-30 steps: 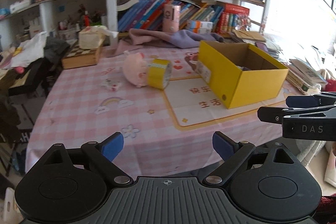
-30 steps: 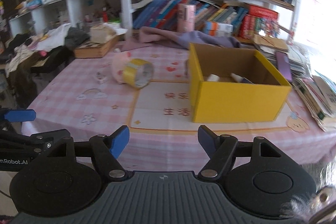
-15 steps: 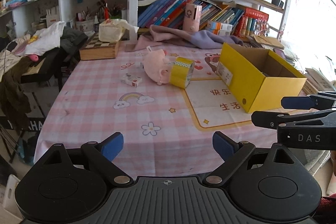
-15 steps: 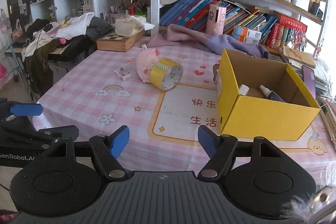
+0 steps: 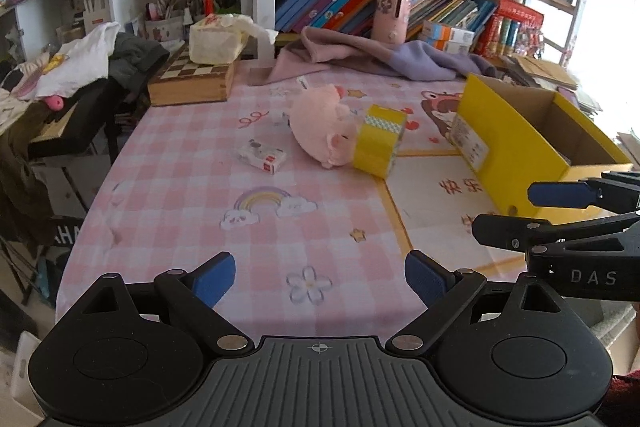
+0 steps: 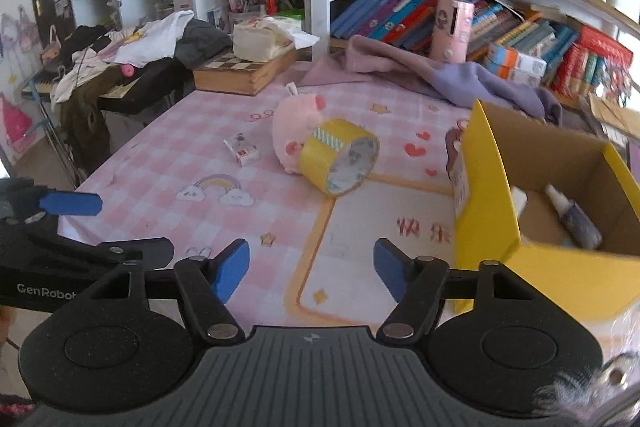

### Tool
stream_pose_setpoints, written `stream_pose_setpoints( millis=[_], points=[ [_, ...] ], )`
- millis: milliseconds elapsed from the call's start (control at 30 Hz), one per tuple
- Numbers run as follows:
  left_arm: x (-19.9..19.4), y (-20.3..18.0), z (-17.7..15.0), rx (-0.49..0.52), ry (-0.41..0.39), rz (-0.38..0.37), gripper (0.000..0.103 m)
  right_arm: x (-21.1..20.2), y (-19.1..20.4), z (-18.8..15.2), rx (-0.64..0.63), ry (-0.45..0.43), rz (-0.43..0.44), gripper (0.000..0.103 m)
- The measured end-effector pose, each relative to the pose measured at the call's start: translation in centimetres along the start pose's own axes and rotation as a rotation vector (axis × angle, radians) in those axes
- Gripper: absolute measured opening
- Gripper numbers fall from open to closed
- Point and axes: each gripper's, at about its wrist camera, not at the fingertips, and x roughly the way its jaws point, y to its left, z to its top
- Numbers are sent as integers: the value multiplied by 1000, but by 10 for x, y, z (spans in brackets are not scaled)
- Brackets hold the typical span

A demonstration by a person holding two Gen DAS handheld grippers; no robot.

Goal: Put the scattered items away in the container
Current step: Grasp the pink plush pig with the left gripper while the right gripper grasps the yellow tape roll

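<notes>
Both grippers are empty: left gripper spread wide, right gripper closing on nothing. Approach step. Yellow tape roll leans against pink plush, left of yellow box. Advance, straddle one item.

Both wrist views look down across the table, sharing the tape roll.

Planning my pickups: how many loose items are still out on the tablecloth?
3: small box at left, pink plush mid-table, tape roll leaning against it. Others could hide behind the yellow box.
</notes>
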Motion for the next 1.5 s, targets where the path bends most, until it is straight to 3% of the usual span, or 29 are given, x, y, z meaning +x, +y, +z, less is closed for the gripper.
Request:
stream_pose_setpoints(
  millis=[500, 867, 933, 1067, 1200, 1500],
  points=[
    [52, 18, 58, -57, 7, 71, 94, 94, -25, 49, -10, 24, 85, 67],
    [75, 27, 89, -54, -5, 100, 94, 159, -40, 77, 80, 121, 91, 66],
    [82, 26, 94, -49, -2, 98, 94, 165, -44, 80, 95, 131, 100, 62],
    [97, 21, 105, -33, 10, 75, 94, 166, -51, 84, 92, 135, 185, 32],
    [115, 13, 115, -6, 5, 44, 94, 155, -53, 86, 12, 166, 165, 11],
    [180, -9, 133, -5, 65, -10, 94, 135, -68, 77, -76, 189, 123, 7]
  ],
)
